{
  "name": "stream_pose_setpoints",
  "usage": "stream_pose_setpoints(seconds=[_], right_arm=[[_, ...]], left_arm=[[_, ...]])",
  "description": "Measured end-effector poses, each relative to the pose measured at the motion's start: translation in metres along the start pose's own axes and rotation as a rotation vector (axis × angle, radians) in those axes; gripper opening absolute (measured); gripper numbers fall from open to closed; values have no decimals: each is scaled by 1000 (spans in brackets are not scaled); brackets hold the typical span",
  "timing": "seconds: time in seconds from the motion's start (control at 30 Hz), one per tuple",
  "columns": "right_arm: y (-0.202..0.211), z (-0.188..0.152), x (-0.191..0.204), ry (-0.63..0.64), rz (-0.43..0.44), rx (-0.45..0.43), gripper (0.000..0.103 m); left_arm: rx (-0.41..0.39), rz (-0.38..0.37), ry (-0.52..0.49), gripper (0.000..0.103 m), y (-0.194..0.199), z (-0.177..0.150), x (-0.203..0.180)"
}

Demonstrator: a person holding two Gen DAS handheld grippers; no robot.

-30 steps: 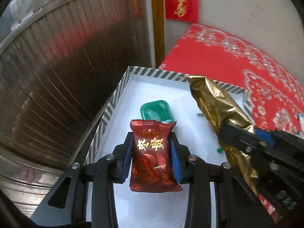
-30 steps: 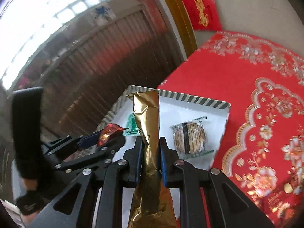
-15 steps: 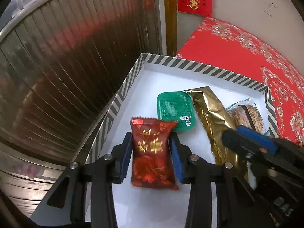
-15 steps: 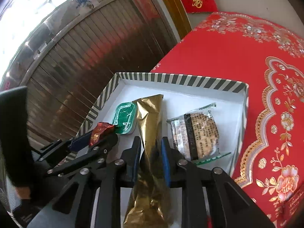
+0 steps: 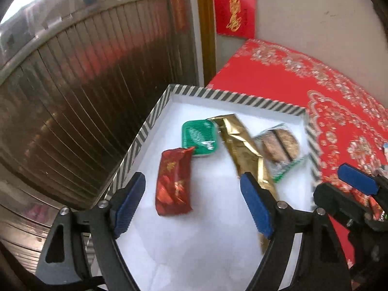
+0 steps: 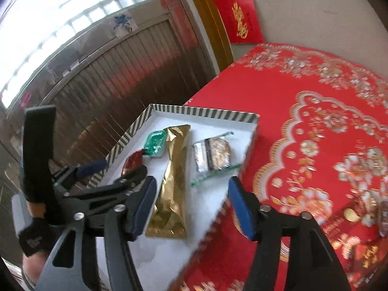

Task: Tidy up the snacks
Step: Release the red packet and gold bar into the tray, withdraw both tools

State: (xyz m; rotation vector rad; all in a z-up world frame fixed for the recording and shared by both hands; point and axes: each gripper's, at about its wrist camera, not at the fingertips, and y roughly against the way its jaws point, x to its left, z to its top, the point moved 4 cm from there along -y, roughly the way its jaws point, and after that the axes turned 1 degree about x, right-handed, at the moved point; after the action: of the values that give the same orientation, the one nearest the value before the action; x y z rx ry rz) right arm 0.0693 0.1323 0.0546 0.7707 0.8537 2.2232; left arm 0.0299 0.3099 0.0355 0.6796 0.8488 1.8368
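Edges and clearance. The white tray [image 5: 206,254] has a black-and-white striped rim; in my left view the rim runs from lower left up to a corner at upper centre, then across to the right. The lower half of the tray floor is bare white. In my right view the tray's right rim passes between my two fingers, so one finger is over the tray and the other over the cloth.

Surface and room. The tray sits on a red tablecloth [image 6: 315,121] with gold and white floral print. To the left of the tray stands a dark ribbed shutter [image 5: 84,97]. A red paper hanging [image 6: 240,17] is on the pale wall at the top of the frame.

Snacks versus jaws. My left gripper [image 5: 191,201] has its jaws opening, wide apart, pads touching nothing. The red candy packet [image 5: 173,184] lies flat on the tray floor between them, nearer the left pad. My right gripper [image 6: 191,206] also has its jaws opening and grips nothing. The gold wrapper [image 6: 173,181] lies flat on the tray, just beside its left pad. The green packet [image 5: 198,137] lies above the red one, corners close. The clear-wrapped biscuit [image 6: 214,154] lies right of the gold wrapper, near the right rim.
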Motion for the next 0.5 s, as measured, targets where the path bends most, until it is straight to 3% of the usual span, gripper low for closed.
stream_pose_setpoints(seconds=[0.03,0.23,0.4,0.5], right_arm=[[4,-2,-2,6,-12,-6,74],[41,-23,-22,23,-81,-54,79],[74,-44,-45,13,-109,-90,80],[99,-61,-64,20,-180,-112,80]], left_arm=[[-14,-6,1,86,7,-2,-2],[-61,-54,-21,88,35,-14,-29],[-66,-108,-54,88,51,-24,-57],[-56,-156,-58,89,56,-32,-74]])
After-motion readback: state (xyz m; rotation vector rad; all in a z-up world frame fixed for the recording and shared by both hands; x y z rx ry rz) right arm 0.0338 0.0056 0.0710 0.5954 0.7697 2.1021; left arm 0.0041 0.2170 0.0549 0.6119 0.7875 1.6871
